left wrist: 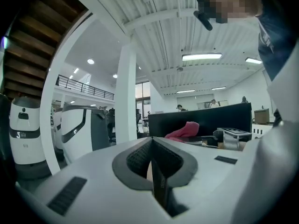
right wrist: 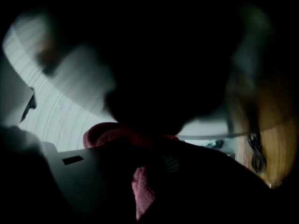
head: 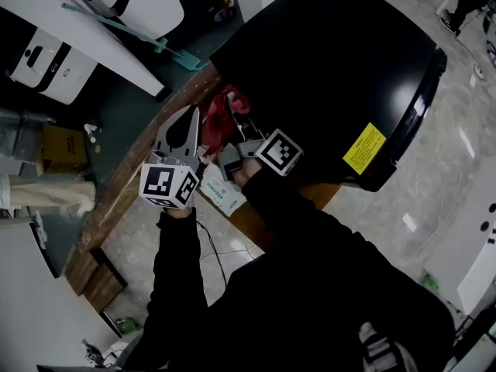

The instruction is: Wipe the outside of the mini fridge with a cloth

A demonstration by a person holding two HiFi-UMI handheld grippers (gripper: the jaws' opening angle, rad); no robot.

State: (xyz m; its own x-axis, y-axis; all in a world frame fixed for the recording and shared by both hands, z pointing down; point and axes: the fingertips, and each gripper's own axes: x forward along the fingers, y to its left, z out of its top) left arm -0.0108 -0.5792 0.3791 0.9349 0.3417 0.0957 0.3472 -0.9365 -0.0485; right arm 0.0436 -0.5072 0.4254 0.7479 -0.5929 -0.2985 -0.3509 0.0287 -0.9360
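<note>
The mini fridge (head: 341, 68) stood at the far right of the wooden surface (head: 116, 188), black and glossy, with a yellow label on its near face. The red cloth (head: 226, 105) was bunched just beside the fridge's left side. The head view did not show whether it was touching the cabinet.

The right claw (head: 232, 139) pointed into the cloth from the near side. In the right gripper view, dark and blurred, a fold of the cloth (right wrist: 142, 190) ran down between its jaws, so the right claw (right wrist: 145, 171) appeared to be clamped on the cloth. The left claw (head: 190, 118) lay to the left of it, over the surface and apart from the fridge. Its own view showed the jaws of the left claw (left wrist: 154, 164) pressed together with nothing between them, and the cloth (left wrist: 184, 130) ahead of them.

As for progress, the cloth was in hand and brought up to the fridge, so the pick-up looked done. No picture showed a wiped patch, a streak or a damp mark, so how much of the outside had been covered could not be told. Judging by the cloth's place, the left side was the part in hand, while the top, the labelled near face and the right side seemed likely left to do.
</note>
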